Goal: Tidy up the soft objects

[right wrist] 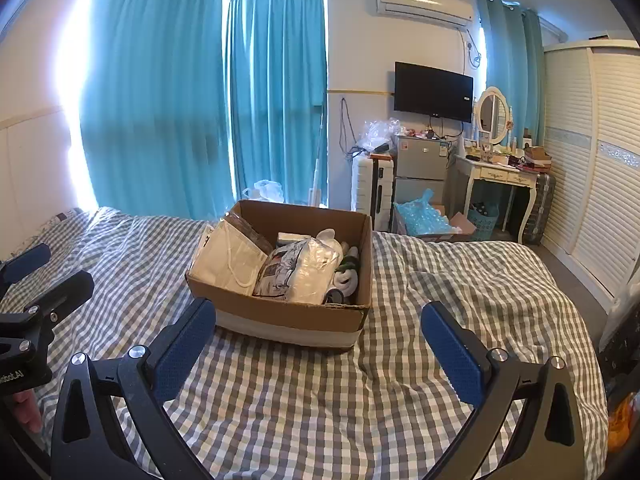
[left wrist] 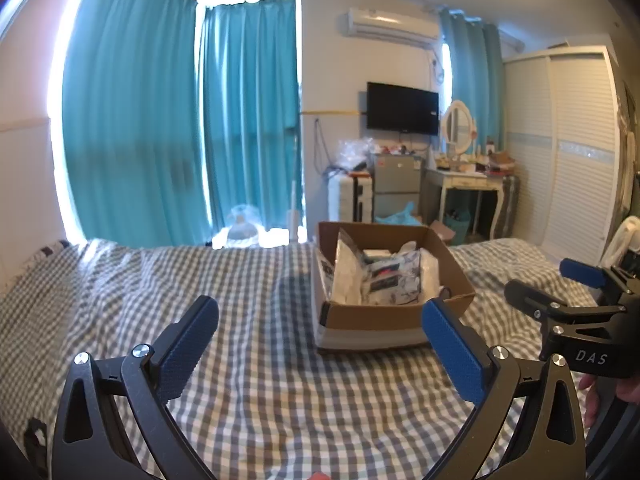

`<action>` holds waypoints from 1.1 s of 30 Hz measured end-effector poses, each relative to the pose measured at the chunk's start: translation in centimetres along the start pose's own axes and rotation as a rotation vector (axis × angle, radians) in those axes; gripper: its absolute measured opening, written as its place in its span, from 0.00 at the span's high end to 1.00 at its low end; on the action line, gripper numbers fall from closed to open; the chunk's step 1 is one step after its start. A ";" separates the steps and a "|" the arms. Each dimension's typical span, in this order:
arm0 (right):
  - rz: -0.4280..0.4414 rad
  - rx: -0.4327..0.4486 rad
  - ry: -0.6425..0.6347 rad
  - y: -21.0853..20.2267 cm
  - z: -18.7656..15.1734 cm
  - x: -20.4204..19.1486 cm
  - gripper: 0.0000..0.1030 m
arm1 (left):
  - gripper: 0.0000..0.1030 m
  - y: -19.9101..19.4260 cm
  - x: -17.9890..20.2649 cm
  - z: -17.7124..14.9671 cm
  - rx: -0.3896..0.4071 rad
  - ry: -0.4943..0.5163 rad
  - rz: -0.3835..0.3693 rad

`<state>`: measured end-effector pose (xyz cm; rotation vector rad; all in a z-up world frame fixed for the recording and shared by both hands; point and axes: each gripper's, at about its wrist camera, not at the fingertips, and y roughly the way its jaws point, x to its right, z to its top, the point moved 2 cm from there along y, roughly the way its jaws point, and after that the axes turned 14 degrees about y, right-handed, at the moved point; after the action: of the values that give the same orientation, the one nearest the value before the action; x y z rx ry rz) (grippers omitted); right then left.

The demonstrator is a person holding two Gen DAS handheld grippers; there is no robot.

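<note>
A cardboard box (right wrist: 280, 276) is set on the checked bedspread (right wrist: 304, 408) at the frame centre, and it is filled with a white bag (right wrist: 230, 258) and plastic-wrapped soft packs (right wrist: 298, 272). The right gripper (right wrist: 320, 340) is held low in the frame with its jaws spread wide, empty. The left gripper (left wrist: 320, 338) is likewise held wide apart and empty, with the box just beyond its right fingertip.

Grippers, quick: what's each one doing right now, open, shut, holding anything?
Left gripper: open, holding nothing, over the checked bedspread.
Right gripper: open, holding nothing, facing the cardboard box.
</note>
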<state>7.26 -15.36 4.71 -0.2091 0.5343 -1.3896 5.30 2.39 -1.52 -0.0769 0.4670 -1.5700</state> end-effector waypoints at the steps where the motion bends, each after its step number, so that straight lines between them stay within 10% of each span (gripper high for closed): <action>1: 0.000 0.001 0.000 0.0 0.0 0.0 0.00 | 0.00 0.0 0.0 0.0 -0.002 0.002 0.000; 33: -0.022 -0.026 0.019 0.5 -0.4 -0.1 0.00 | 0.00 0.3 -0.6 -0.4 -0.010 0.005 0.000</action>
<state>7.52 -15.09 4.20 -0.2233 0.5677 -1.4074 5.47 3.11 -1.88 -0.0804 0.4790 -1.5680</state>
